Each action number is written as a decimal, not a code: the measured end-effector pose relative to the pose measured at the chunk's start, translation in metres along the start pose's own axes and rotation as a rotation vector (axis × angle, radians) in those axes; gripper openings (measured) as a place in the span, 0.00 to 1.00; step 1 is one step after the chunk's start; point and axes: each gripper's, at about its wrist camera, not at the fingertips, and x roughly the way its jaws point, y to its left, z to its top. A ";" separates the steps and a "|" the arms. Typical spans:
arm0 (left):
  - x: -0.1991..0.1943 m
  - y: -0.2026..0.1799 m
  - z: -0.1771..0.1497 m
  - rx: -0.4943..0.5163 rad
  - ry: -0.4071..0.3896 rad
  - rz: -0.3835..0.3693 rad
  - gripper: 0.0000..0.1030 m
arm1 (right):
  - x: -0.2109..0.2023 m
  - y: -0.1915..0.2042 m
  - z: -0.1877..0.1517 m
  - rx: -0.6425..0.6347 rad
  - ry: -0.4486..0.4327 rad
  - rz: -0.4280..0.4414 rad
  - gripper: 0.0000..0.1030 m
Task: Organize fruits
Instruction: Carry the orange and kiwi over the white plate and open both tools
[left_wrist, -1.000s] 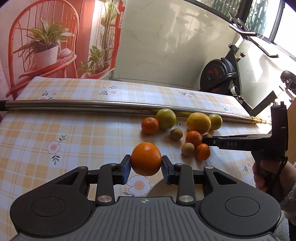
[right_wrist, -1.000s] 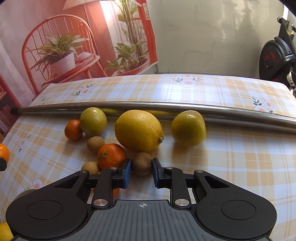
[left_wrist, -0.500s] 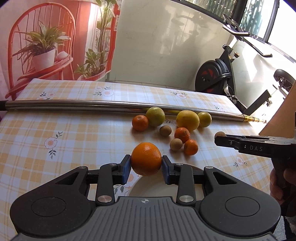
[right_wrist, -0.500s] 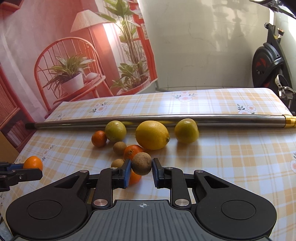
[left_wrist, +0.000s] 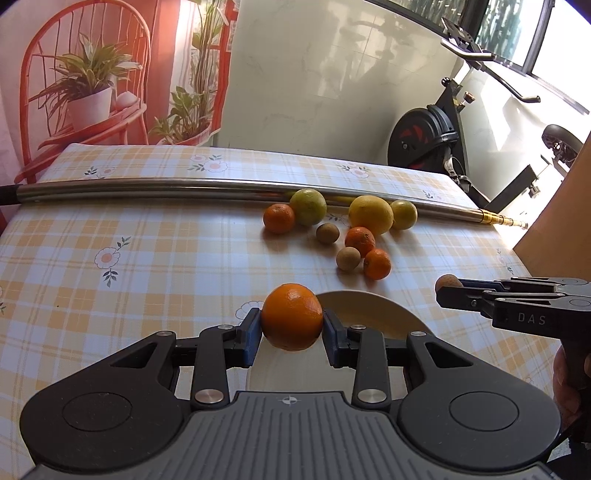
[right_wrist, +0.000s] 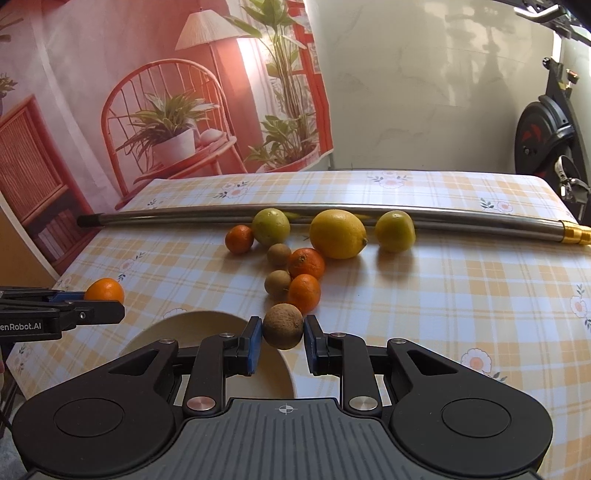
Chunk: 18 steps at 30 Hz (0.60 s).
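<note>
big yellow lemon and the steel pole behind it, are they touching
Cannot tell. In both wrist views the big yellow lemon overlaps the steel pole behind it, so neither contact nor a gap shows.

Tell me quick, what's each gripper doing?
Left gripper: shut on the orange.
Right gripper: shut on the small brown fruit.

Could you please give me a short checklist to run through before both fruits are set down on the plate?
1. Left gripper shut on the orange: ok.
2. Right gripper shut on the brown fruit: ok.
3. Plate free of fruit where visible: ok.
4. Orange over the plate: ok.
5. Brown fruit over the plate: cannot tell, near its rim.
6. Grippers apart from each other: ok.
</note>
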 end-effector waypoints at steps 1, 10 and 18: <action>0.000 0.000 -0.001 0.002 0.005 0.000 0.36 | 0.000 0.001 -0.002 -0.001 0.006 -0.001 0.22; 0.011 -0.002 -0.011 0.010 0.042 0.002 0.36 | 0.006 0.008 -0.012 -0.012 0.080 0.027 0.22; 0.021 -0.002 -0.019 0.016 0.077 0.011 0.36 | 0.017 0.015 -0.022 -0.026 0.144 0.028 0.22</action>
